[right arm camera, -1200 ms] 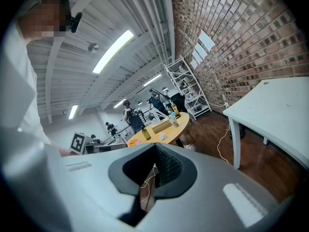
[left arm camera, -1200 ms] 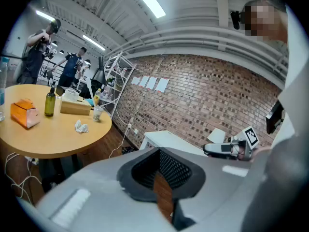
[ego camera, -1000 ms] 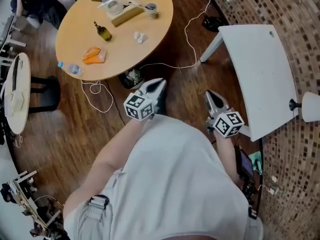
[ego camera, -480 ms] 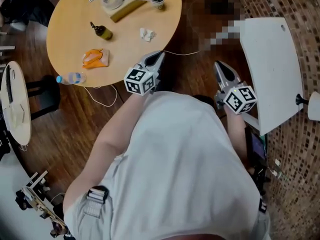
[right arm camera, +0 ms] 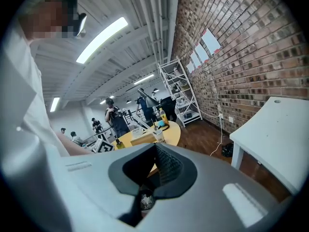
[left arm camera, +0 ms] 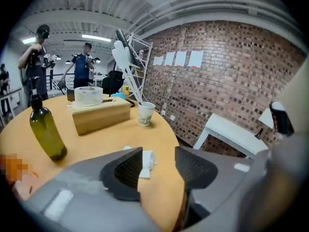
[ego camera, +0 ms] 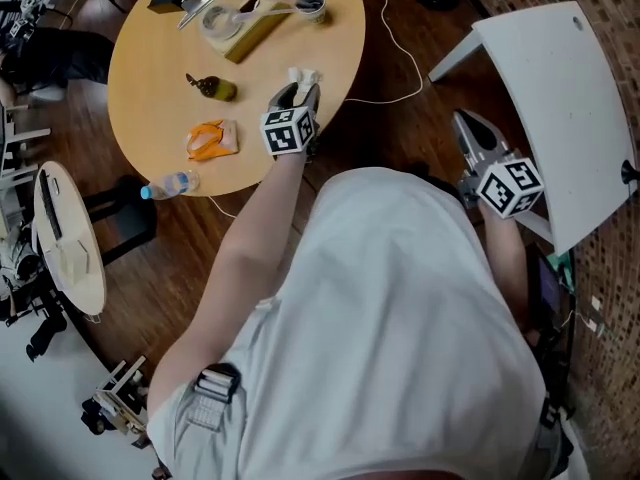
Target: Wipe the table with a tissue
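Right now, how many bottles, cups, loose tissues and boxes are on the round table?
Bottles: 2, one green, one clear plastic
Paper cups: 1
Loose tissues: 1
Wooden boxes: 1
Total: 5
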`<move>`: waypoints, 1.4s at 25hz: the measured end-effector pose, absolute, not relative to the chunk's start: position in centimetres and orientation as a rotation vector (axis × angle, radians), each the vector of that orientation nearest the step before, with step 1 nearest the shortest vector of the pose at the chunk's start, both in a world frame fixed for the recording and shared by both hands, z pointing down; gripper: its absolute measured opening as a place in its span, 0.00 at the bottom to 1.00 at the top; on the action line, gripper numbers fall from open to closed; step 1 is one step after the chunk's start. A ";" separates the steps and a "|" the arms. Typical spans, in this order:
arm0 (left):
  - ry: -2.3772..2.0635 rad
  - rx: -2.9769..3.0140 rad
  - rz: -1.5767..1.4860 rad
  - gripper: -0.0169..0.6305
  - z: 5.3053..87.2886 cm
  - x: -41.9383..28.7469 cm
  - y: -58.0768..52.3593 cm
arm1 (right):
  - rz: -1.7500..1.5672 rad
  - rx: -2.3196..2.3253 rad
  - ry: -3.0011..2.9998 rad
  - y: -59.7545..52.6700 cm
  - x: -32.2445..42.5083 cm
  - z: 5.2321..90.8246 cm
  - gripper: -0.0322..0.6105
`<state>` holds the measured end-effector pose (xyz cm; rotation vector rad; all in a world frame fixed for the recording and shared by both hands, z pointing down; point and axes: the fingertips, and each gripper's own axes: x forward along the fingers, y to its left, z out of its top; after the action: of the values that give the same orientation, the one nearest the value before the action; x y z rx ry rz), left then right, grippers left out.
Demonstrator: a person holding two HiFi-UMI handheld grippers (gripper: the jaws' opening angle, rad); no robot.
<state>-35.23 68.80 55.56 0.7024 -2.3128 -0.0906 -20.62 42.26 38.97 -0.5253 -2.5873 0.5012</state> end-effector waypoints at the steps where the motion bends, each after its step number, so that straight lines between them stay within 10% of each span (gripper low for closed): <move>1: -2.307 0.684 -0.044 0.41 56.0 -35.8 69.0 | 0.505 -0.509 -2.593 41.8 -20.3 38.8 0.06; 12: -2.153 0.640 0.059 0.49 62.4 -39.7 69.3 | 0.649 -0.312 -2.640 38.5 -17.4 38.8 0.06; 18: -2.146 0.680 0.053 0.21 62.6 -39.6 68.7 | 0.656 -0.209 -2.650 37.1 -16.5 38.8 0.06; 35: -2.125 1.318 -0.240 0.19 48.7 -30.1 43.0 | 0.553 -0.170 -2.728 25.9 -17.6 38.3 0.06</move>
<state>-30.14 42.96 48.68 1.3180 -2.1250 -0.2398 -17.61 25.87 38.32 -0.1697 -2.7284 0.5533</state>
